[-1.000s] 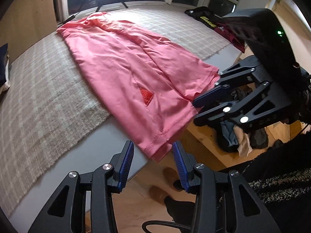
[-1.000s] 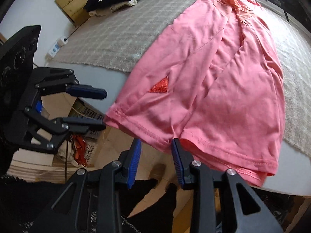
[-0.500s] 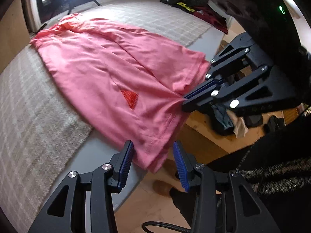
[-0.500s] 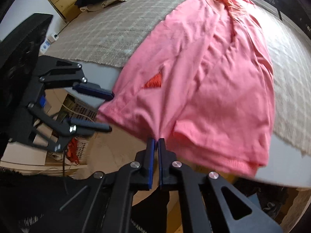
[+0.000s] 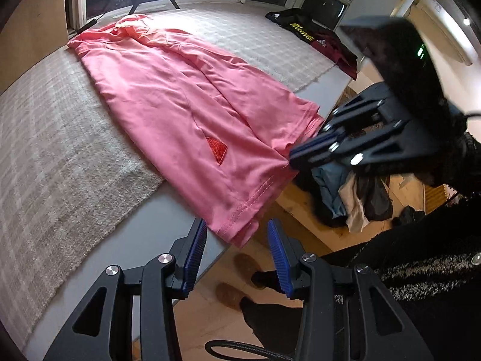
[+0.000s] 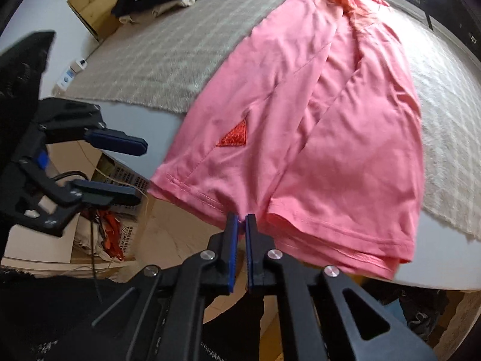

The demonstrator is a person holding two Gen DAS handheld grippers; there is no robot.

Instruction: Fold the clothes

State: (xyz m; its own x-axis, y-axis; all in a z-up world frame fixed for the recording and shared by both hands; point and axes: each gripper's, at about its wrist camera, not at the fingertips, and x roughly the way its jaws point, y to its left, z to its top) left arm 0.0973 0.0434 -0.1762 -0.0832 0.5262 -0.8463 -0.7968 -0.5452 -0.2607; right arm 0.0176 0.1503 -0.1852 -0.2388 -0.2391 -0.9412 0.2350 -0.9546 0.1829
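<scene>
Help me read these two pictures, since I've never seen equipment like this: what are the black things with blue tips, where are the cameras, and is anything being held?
They are hand-held tongs, one in each of a person's hands; there is no robot arm. Each carries a wide-angle camera looking along its own fingers, so each picture shows one pair from behind and the other from the side. A pink garment lies spread over a pale checked blanket on a grey surface, its hem hanging over the near edge. The right tongs are shut on that hem. The left tongs are open, with the hem's corner just ahead of them, not gripped. Other clothes lie at the far end.
</scene>
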